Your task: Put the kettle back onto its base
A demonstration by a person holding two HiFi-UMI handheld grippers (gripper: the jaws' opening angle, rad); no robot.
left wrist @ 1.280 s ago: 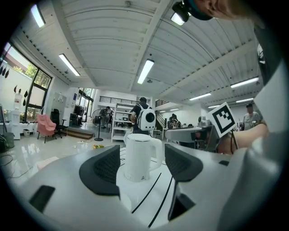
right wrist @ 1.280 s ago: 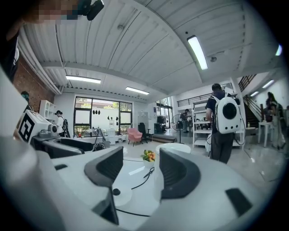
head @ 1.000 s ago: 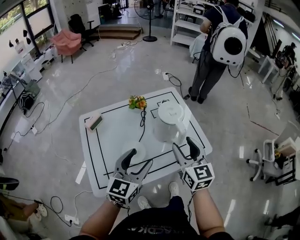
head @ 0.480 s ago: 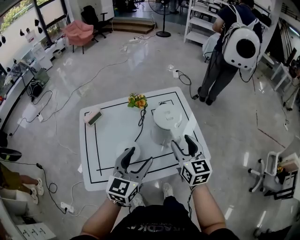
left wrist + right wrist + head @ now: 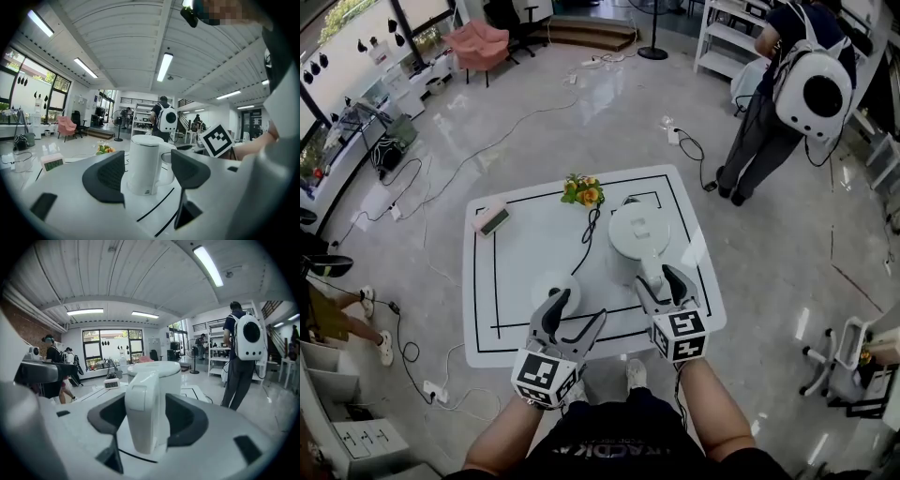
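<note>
Left gripper (image 5: 579, 309): jaws wide apart, empty; held low, left of the kettle (image 5: 639, 239).
Right gripper (image 5: 659, 281): jaws parted either side of the kettle's handle (image 5: 143, 413); contact unclear.
Kettle: upright on table (image 5: 516, 262).
Base (image 5: 546, 283): left of kettle, apart.

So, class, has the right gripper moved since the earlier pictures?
Yes: the right gripper has advanced to the kettle; its tongs now flank the handle.

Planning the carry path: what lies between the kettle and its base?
In the head view, only a black cord crosses the bare tabletop between the kettle and the round base.
</note>
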